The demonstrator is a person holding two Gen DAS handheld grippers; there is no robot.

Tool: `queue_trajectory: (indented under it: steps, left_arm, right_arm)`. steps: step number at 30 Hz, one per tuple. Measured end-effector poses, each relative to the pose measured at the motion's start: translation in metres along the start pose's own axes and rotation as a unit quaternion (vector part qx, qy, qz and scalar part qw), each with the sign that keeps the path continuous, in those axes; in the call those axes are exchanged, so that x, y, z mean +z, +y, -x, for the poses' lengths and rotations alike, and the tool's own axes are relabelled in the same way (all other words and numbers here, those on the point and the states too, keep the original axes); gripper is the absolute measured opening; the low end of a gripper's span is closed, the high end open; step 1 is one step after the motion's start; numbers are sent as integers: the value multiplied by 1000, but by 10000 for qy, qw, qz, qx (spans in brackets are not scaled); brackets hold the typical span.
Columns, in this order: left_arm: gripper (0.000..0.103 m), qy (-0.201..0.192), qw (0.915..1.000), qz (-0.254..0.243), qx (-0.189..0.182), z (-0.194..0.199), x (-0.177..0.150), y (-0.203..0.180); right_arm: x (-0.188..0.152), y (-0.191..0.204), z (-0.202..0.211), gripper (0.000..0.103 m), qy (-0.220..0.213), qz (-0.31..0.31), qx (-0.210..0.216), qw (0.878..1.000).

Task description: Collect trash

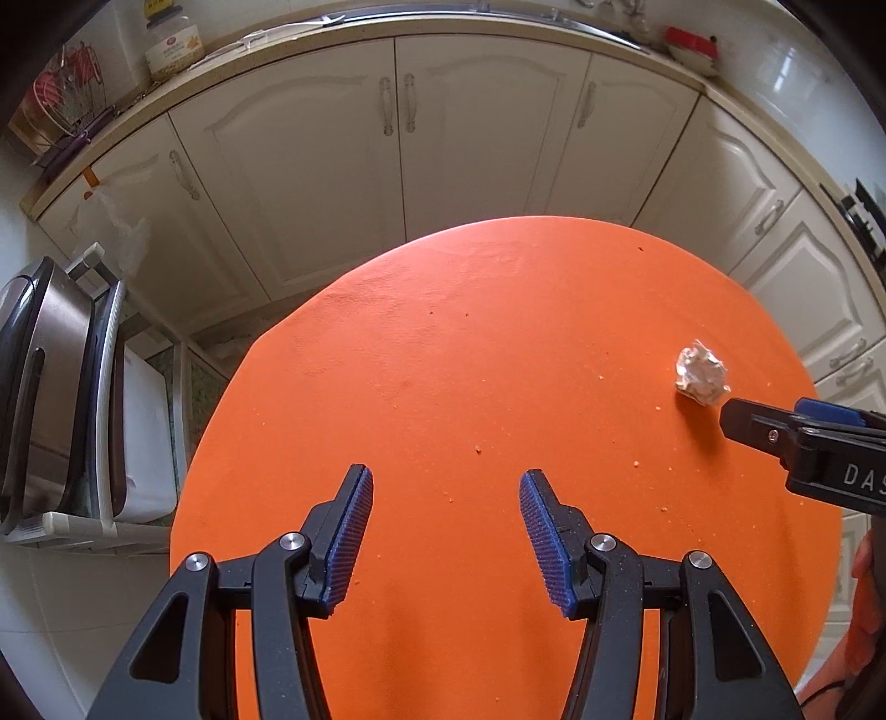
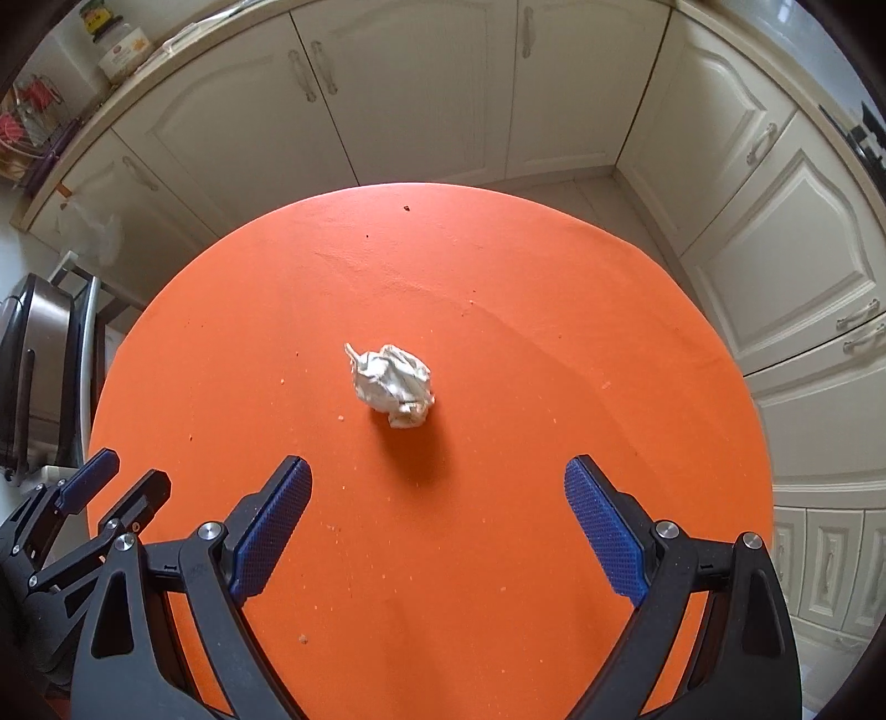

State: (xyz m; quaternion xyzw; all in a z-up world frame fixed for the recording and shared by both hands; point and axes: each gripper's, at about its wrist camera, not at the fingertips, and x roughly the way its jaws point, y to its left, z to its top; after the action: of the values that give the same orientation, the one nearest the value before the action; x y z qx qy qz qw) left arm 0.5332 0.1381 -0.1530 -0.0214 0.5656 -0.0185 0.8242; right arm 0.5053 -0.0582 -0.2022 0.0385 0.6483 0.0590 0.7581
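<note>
A crumpled white paper ball (image 2: pixel 394 383) lies on the round orange table (image 2: pixel 554 310), ahead of my right gripper (image 2: pixel 437 471), which is open and empty with the ball just beyond its fingertips. The ball also shows in the left wrist view (image 1: pixel 700 373) at the table's right, with the right gripper's fingers (image 1: pixel 745 423) just behind it. My left gripper (image 1: pixel 446 484) is open and empty over the table's near left part (image 1: pixel 443 360). It also shows at the lower left of the right wrist view (image 2: pixel 119 479).
Small crumbs are scattered over the table. Cream kitchen cabinets (image 1: pixel 398 138) curve behind the table. A steel appliance on a rack (image 1: pixel 50 399) stands to the left. A jar (image 1: pixel 171 47) and a dish rack (image 1: pixel 69 94) sit on the counter.
</note>
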Motion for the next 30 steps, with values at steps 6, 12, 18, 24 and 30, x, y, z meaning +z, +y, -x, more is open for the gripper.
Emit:
queue_trajectory:
  steps: [6, 12, 18, 24, 30]
  left_arm:
    - [51, 85, 9996, 255, 14, -28, 18, 15]
    - [51, 83, 9994, 343, -42, -33, 18, 23]
    - [51, 14, 9993, 362, -71, -18, 1, 28]
    - [51, -52, 9995, 306, -113, 3, -29, 26]
    - [51, 15, 9992, 267, -282, 26, -69, 24]
  right_arm:
    - [23, 15, -27, 87, 191, 175, -66, 9996]
    - [25, 28, -40, 38, 326, 572, -186, 9977]
    - [9, 29, -28, 34, 260, 653, -93, 9975]
    - [-34, 27, 2, 34, 204, 682, 55, 9974]
    - [-94, 40, 23, 35, 343, 903, 198, 9951]
